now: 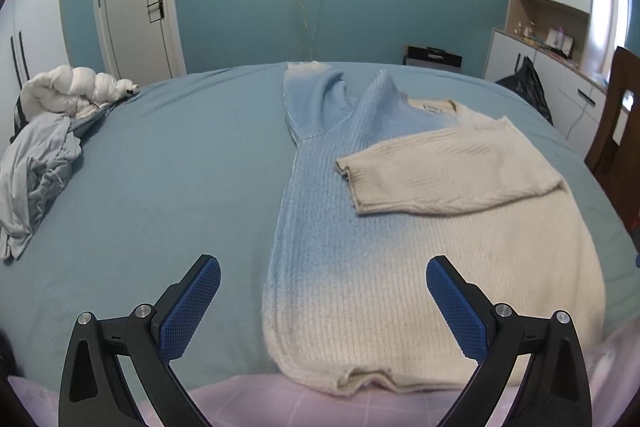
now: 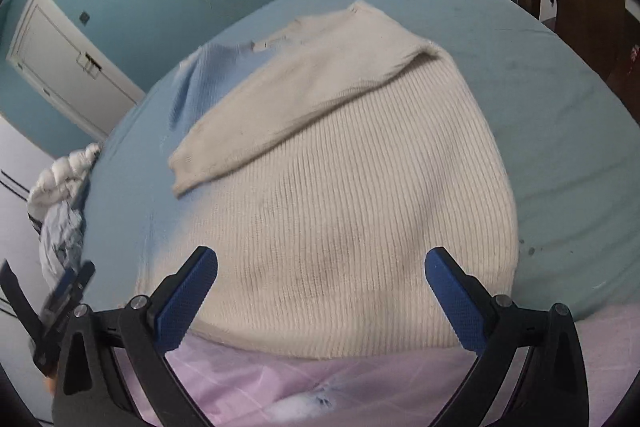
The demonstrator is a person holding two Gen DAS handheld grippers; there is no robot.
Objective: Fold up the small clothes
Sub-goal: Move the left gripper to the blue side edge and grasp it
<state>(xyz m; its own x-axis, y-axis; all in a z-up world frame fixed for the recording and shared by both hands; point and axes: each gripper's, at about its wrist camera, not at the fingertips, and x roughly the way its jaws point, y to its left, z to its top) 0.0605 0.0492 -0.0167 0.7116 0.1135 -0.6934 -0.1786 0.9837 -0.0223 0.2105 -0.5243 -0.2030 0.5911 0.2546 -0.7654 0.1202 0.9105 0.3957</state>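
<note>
Left wrist view
Sweater: the knit sweater (image 1: 360,259), blue fading to cream, lies flat on the bed sheet (image 1: 160,187), hem at the near edge, ready for folding.
Sleeves: the cream sleeve (image 1: 440,171) lies crossed over the body; the blue sleeve (image 1: 316,99) runs toward the far edge, not yet folded in, I judge.
Left gripper (image 1: 323,301): fingers spread wide, empty, above the hem.
Clutter: a heap of clothes (image 1: 40,163) sits far left, apart.

Right wrist view
Right gripper (image 2: 321,297): fingers wide apart, holding nothing, over the sweater's near hem (image 2: 320,327).
Sleeve: the cream sleeve (image 2: 288,107) rests diagonally across the chest.
</note>
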